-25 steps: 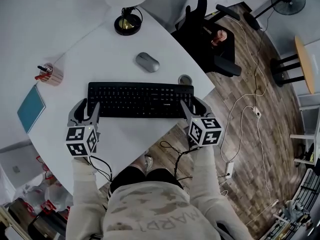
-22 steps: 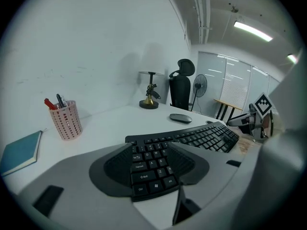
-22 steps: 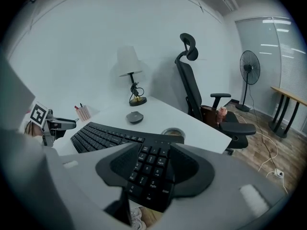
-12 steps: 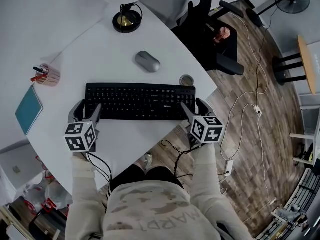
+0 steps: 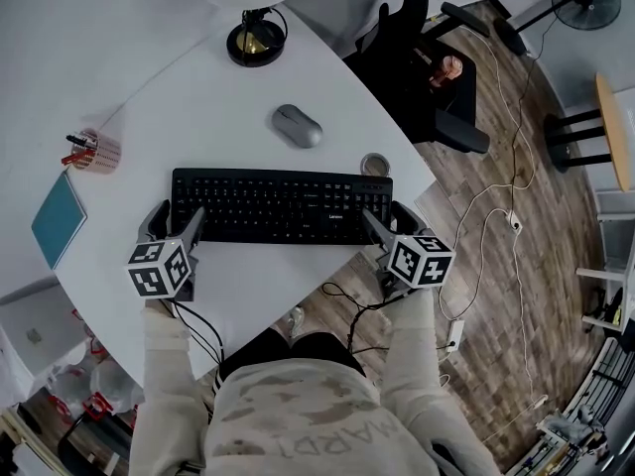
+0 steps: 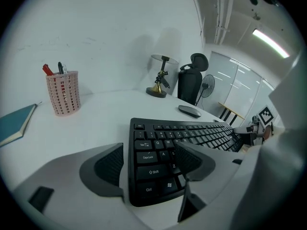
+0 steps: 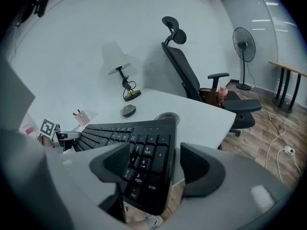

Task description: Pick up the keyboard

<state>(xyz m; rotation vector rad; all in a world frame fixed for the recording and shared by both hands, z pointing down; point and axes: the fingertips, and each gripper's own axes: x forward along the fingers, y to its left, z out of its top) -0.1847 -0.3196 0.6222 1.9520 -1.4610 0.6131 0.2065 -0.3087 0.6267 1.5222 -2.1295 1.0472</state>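
Bracketing looks like the step in hand: the black keyboard [image 5: 282, 205] lies flat on the white desk [image 5: 198, 97], not lifted, with one end inside each pair of tongs. The left gripper [image 5: 175, 218] takes in the left end: one pad stands just off the edge beside the Shift and Ctrl keys and the other hangs over the letter keys. Its jaws are opening and neither pad presses on anything. The right gripper [image 5: 389, 216] takes in the number-pad end the same way, jaws also opening, with a gap between each pad and the keyboard. So both tongs are released, with nothing gripped. The near right corner appears to reach past the desk edge, since wooden floor shows beneath it in the right gripper view. The next move probably calls for both pairs to clamp on their ends at the same moment, then rise together and level, because uneven pressure could skew the board toward the grey mouse [image 5: 297, 126] or off the edge.
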